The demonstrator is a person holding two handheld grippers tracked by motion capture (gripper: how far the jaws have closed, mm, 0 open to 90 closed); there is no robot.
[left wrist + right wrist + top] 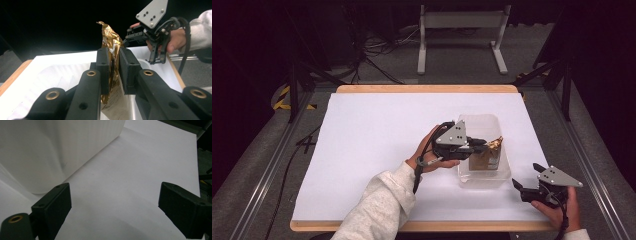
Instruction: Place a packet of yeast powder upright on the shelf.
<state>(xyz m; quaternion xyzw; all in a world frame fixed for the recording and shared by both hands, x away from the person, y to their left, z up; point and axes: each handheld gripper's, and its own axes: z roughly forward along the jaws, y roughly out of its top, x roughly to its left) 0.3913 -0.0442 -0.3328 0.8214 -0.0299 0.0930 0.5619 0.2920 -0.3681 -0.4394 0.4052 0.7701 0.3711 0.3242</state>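
1. Left gripper [479, 145], centre of the high view: jaws grasp the gold foil packet [111, 50] over the clear plastic container [484, 175].
2. Right gripper [526, 190], lower right: jaws released, empty.

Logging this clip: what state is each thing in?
Left tool: jaws nearly closed around the pouch.
Right tool: open, nothing between its jaws.
Gold pouch: upright, crinkled, over the bin.
Clear bin: uncovered, upright on the table.
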